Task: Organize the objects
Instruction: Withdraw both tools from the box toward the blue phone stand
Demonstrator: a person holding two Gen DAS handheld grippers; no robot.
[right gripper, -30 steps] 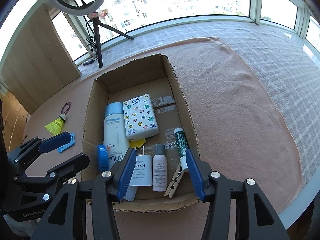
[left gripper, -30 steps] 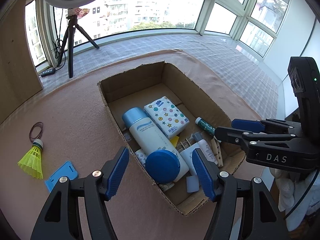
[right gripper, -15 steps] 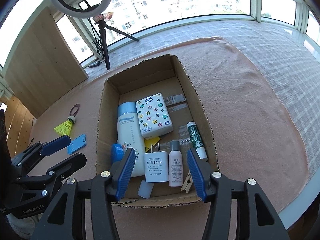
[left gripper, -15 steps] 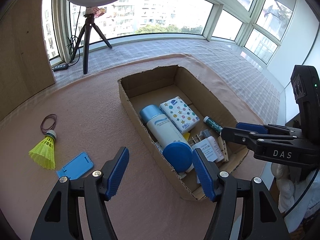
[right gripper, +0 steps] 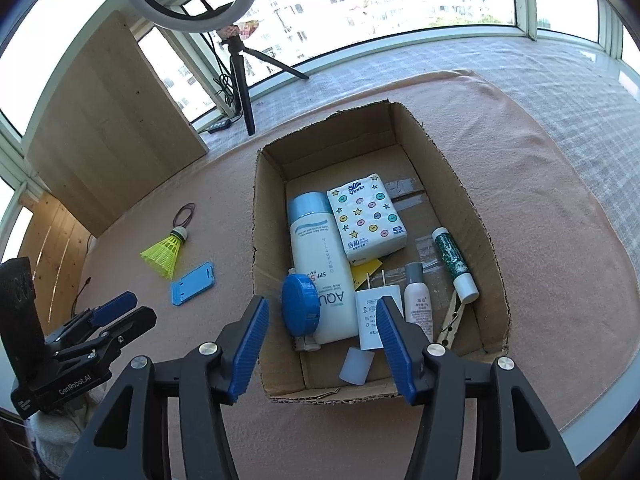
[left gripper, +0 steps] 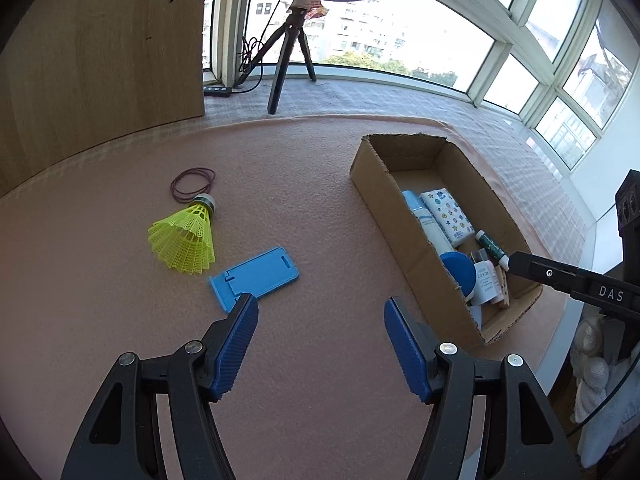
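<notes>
A: Layout, biggest first? Pink mat (left gripper: pixel 320 208) is spread over the surface; cardboard box (right gripper: pixel 460 200) is set on it, already loaded w/ lotion bottle (right gripper: pixel 320 264), tissue pack (right gripper: pixel 366 216), blue round lid (right gripper: pixel 300 304), charger plug (right gripper: pixel 372 312), small tube (right gripper: pixel 418 300), green stick (right gripper: pixel 454 264) and clothespin (right gripper: pixel 450 324).

B: And outside the box?

A: Three items are left on the mat, well apart from the box: yellow shuttlecock (left gripper: pixel 184 240), blue phone stand (left gripper: pixel 256 276) just beside it, hair tie (left gripper: pixel 192 184) touching the cork end, approx.

B: Tongs?

A: Left gripper (left gripper: pixel 318 344) is held wide, nothing between the pads, aimed at bare mat w/ the stand just past the left pad. Right gripper (right gripper: pixel 320 344) is held moderately open and empty over the box's near end.

B: Step in hand, probably?

A: A pick of the phone stand by the left is judged likely. It lies flat and thin, so the pads should be lowered right to the mat and closed across the narrow width, not the length. Shuttlecock skirt shouldn't be nudged on approach. Drop spot is best chosen at the box's bare far end.
</notes>
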